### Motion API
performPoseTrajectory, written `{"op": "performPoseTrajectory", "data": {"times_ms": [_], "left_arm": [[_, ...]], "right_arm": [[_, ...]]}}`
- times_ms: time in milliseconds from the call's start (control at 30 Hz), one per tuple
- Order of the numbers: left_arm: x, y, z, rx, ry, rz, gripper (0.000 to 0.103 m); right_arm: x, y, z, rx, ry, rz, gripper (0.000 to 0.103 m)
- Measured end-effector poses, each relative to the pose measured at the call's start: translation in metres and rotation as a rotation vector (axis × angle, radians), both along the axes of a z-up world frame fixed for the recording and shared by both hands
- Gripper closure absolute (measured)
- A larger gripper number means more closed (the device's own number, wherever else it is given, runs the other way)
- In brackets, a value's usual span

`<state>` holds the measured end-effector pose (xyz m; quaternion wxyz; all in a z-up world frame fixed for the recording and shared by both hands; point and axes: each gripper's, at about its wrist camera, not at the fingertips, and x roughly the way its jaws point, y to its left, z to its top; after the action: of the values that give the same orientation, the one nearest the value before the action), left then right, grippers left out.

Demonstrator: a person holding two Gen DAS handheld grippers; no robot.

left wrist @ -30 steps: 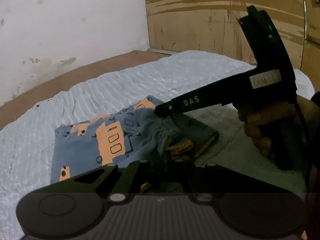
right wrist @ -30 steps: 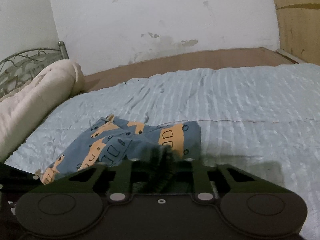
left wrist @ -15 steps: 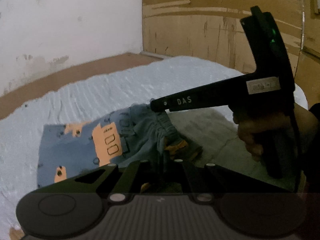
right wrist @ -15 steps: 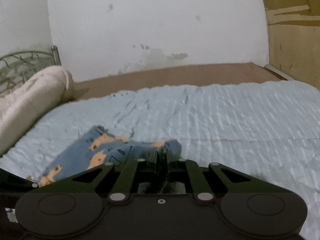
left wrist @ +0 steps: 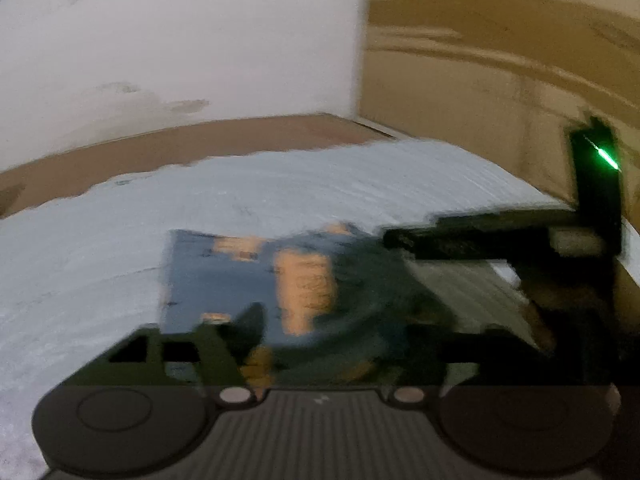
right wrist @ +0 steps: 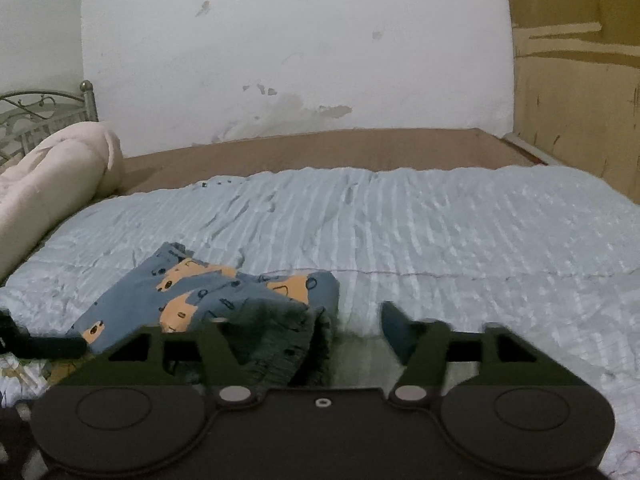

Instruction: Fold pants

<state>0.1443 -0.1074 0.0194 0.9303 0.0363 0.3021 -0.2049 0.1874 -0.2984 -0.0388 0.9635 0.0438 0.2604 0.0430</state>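
Left wrist view, what changed: the left gripper (left wrist: 332,332) has just been opening, its jaws now spread wide and released; the blue cotton pants printed with orange vehicles (left wrist: 256,276) are let go and lie on the bed; the picture is smeared, so fine detail is lost

Left wrist view, pants: a folded, roughly squared bundle on the pale blue ribbed bedspread (left wrist: 120,240); the darker gathered waistband end sits nearest the camera, low between the spread fingers; no pad can be seen pressing on cloth

Left wrist view, other tool: the right gripper (left wrist: 396,238) reaches in from the right, its tip at the far right edge of the bundle; whether it touches the cloth I cannot tell through the blur

Right wrist view, what changed: the right gripper (right wrist: 316,320) has just been opening too, its jaws apart and empty; the left finger stands over the dark waistband, the right finger over bare bedspread (right wrist: 440,232)

Right wrist view, pants: the pants (right wrist: 192,296) rest folded, ahead and to the left of the gripper, the waistband end just under its left finger; a rolled cream blanket (right wrist: 52,176) lies well apart at far left

Meaning for the task: both grips dropped together, which reads as a fold just laid down; the bundle looks compact, perhaps near finished, with edges still a little rumpled
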Motion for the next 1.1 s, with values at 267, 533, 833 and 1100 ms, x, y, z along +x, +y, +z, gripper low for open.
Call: {"op": "performPoseTrajectory", "data": {"times_ms": [267,533,833,1100], "left_arm": [[0.026,0.043,-0.022,0.028,0.084,0.266,0.008],[0.01,0.067,-0.055,-0.03,0.142,0.297,0.001],[0.005,0.071,-0.032,-0.068,0.132,0.25,0.001],[0.057,0.052,-0.029,0.011,0.135,0.288,0.001]], "right_arm": [[-0.002,0.029,-0.01,-0.085,0.05,0.036,0.001],[-0.022,0.02,-0.03,-0.086,0.114,-0.001,0.001],[-0.035,0.014,-0.016,-0.082,0.055,0.025,0.001],[0.024,0.033,-0.015,-0.132,0.056,0.098,0.001]]}}
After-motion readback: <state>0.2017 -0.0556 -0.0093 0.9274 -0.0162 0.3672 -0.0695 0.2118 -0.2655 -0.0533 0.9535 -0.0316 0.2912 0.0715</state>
